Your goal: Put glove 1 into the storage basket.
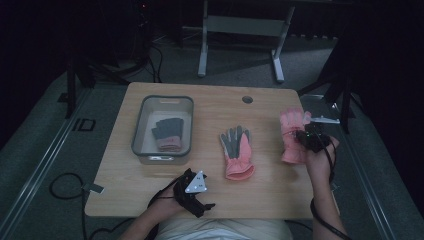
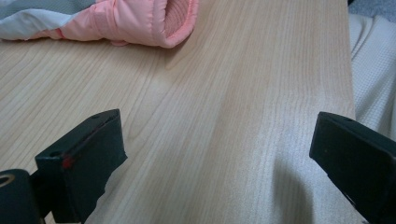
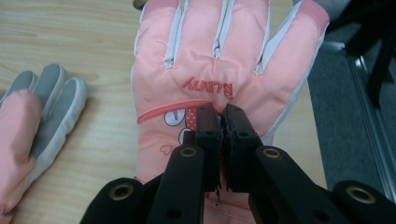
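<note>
A pink ski glove point(image 1: 292, 135) with white trim hangs at the table's right side, lifted a little, back towards me. My right gripper point(image 1: 307, 139) is shut on it; in the right gripper view the jaws point(image 3: 222, 126) pinch the fabric on the back of the glove point(image 3: 205, 60), just below its red lettering. Its mate point(image 1: 237, 152) lies flat in the middle of the table, grey palm up, and its fingers show at the left point(image 3: 37, 116). Near the front edge my left gripper point(image 1: 194, 184) rests open point(image 2: 219, 154) over bare wood, with that glove's cuff point(image 2: 140, 21) a little ahead.
A grey bin point(image 1: 137, 132) at the left of the wooden table point(image 1: 210, 200) holds a pair of dark knit gloves point(image 1: 167, 134). A cable hole point(image 1: 247, 99) sits near the far edge. A metal frame point(image 1: 240, 30) stands on the floor behind.
</note>
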The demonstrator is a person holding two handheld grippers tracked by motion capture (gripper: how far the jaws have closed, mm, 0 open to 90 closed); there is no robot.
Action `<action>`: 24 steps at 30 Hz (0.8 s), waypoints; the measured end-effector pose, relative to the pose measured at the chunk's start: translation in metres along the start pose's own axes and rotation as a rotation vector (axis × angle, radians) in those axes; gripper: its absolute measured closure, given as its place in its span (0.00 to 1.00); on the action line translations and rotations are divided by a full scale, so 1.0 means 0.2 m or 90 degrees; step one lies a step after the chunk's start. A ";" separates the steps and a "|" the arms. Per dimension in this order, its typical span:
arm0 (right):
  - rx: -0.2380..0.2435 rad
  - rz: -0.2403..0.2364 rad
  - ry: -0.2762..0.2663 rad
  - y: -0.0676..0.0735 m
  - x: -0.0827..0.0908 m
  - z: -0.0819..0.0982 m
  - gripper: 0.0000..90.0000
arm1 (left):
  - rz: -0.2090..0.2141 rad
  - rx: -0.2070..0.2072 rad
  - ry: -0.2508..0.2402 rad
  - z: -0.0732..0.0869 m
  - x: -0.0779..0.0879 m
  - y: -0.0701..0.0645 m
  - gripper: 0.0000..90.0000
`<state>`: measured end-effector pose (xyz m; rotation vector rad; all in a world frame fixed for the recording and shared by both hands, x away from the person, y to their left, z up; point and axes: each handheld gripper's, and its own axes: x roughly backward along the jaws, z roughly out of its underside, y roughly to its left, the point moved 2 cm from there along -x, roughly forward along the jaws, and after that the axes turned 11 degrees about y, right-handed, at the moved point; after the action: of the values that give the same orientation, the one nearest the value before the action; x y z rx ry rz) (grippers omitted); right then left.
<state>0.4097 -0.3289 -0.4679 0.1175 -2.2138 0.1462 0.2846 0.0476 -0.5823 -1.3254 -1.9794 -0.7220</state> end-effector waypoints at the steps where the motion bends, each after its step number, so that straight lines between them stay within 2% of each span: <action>1: -0.005 0.006 0.006 0.01 0.00 0.02 0.95 | 0.000 0.000 -0.001 0.00 0.00 0.00 0.03; 4: -0.022 0.009 0.014 0.02 0.01 0.07 0.96 | 0.000 0.001 -0.001 0.00 0.00 0.00 0.03; 5: -0.034 0.022 0.017 0.02 0.01 0.10 0.96 | 0.000 0.000 0.000 0.00 0.00 0.00 0.03; 8: -0.052 0.029 0.018 0.02 0.00 0.13 0.95 | -0.001 0.000 0.000 0.00 0.00 0.00 0.03; 11: -0.054 0.031 0.020 0.03 -0.01 0.16 0.95 | 0.000 0.001 -0.001 0.00 0.00 0.00 0.03; 15: -0.058 0.029 0.030 0.04 -0.05 0.17 0.95 | 0.000 -0.001 0.000 0.00 0.00 0.00 0.03; 19: -0.076 0.025 0.046 0.02 -0.14 0.18 0.95 | 0.002 -0.001 0.000 0.00 0.00 0.00 0.03; 24: -0.079 0.019 0.057 0.03 -0.19 0.17 0.95 | 0.003 -0.002 -0.001 0.00 0.00 -0.01 0.03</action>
<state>0.4060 -0.3271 -0.5188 0.0095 -2.1290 0.0293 0.2834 0.0471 -0.5820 -1.3319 -1.9763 -0.7226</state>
